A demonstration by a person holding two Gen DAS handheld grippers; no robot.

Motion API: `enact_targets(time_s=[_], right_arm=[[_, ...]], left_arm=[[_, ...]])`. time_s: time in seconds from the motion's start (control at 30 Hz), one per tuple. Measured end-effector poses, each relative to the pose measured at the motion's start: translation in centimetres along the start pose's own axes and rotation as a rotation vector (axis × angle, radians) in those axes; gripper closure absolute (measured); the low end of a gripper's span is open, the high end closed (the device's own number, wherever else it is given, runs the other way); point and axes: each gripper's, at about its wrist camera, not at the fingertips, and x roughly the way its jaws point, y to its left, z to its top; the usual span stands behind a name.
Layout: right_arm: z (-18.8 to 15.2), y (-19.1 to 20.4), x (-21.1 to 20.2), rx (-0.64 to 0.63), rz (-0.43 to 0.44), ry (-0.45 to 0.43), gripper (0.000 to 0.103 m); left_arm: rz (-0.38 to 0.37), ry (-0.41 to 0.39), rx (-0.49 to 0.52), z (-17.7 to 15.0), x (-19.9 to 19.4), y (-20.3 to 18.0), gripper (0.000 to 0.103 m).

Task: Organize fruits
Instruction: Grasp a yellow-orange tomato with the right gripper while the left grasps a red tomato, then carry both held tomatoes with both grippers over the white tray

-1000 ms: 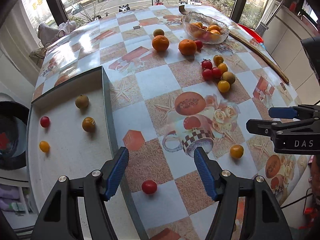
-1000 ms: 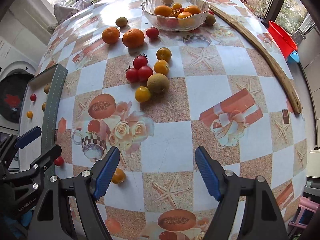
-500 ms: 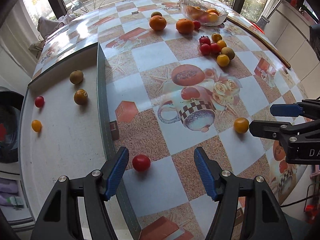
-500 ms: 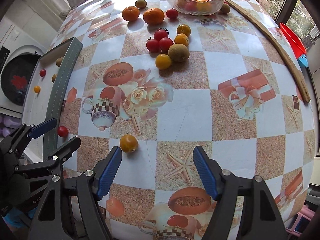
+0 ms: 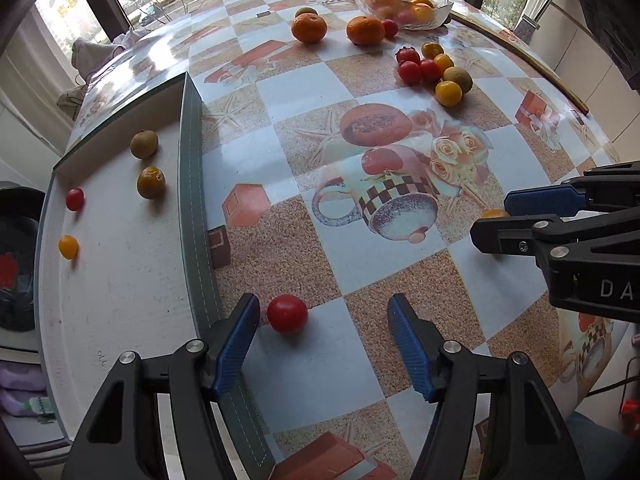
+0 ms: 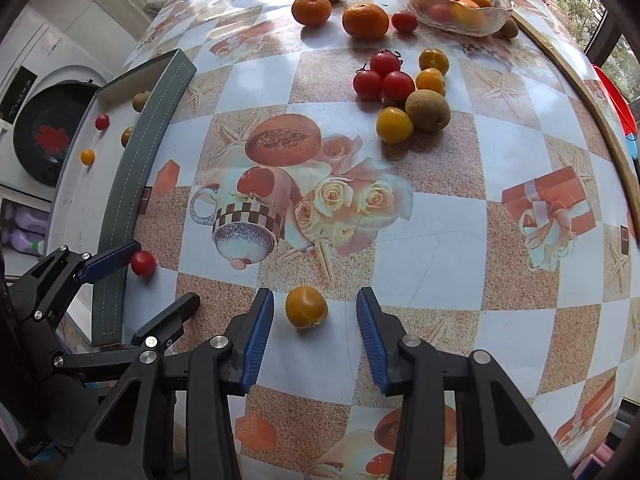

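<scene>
My left gripper (image 5: 322, 320) is open, low over the table, with a red cherry tomato (image 5: 287, 313) between its jaws, close to the left pad. My right gripper (image 6: 315, 312) is open around a small orange tomato (image 6: 306, 306), not touching it. That orange tomato is mostly hidden behind the right gripper in the left wrist view (image 5: 495, 213). The red tomato also shows in the right wrist view (image 6: 143, 263), beside the left gripper's finger (image 6: 108, 259). A white tray (image 5: 120, 280) with a grey rim holds several small fruits at the left.
A cluster of tomatoes and a brown fruit (image 6: 426, 110) lies mid-table. Two oranges (image 6: 365, 20) and a glass bowl (image 6: 452, 0) of fruit stand at the far end. A wooden strip (image 6: 592, 100) runs along the right edge. A washing machine (image 6: 48, 132) is beyond the tray.
Both grippers moved forward and down. The red tomato now lies between the left jaws and the orange tomato between the right jaws. The right jaws have narrowed somewhat.
</scene>
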Motion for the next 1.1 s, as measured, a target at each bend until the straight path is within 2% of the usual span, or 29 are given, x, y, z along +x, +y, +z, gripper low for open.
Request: enact_targets(time_s=[0.07,0.1,0.2,0.27,0.37,0.4,0.67,1.1], right_arm=[[0.1,0.3,0.1,-0.015,-0.01,0.006,0.073],[0.1,0.5,0.2,-0.024,-0.014,0.011,0.08],[0.0,0.8,0.1,-0.027,-0.015,0.016,0.08],[-0.1,0.7,0.0,-0.011,-0.004,0.019,0.08],[-0.1,0.3,-0.2,0.02,0.014,0.019,0.08],[0.0,0.3,-0.3,0.024,0.014,0.016,0.08],[0.2,-0.7,-1.1,0.06,0.013,0.007,0.08],[1.5,0.1,-2.3,0.048,0.028,-0.019,0.08]], left_arm=[[-0.022,-0.001,-0.01,-0.1,0.0,0.0,0.04],[-0.036,-0.002,-0.01,-0.2,-0.1,-0.1,0.049],[-0.055,-0.006,0.014,-0.3,-0.3,-1.0,0.07],[-0.065,-0.006,0.02,-0.3,-0.4,-1.2,0.077],[-0.086,-0.003,-0.001,-0.2,-0.4,-0.9,0.078],[-0.092,-0.001,-0.009,-0.2,-0.4,-0.7,0.082],[-0.117,-0.006,-0.033,-0.2,-0.4,-0.1,0.082],[-0.142,-0.083,-0.137,1.1,-3.2,2.4,0.082]])
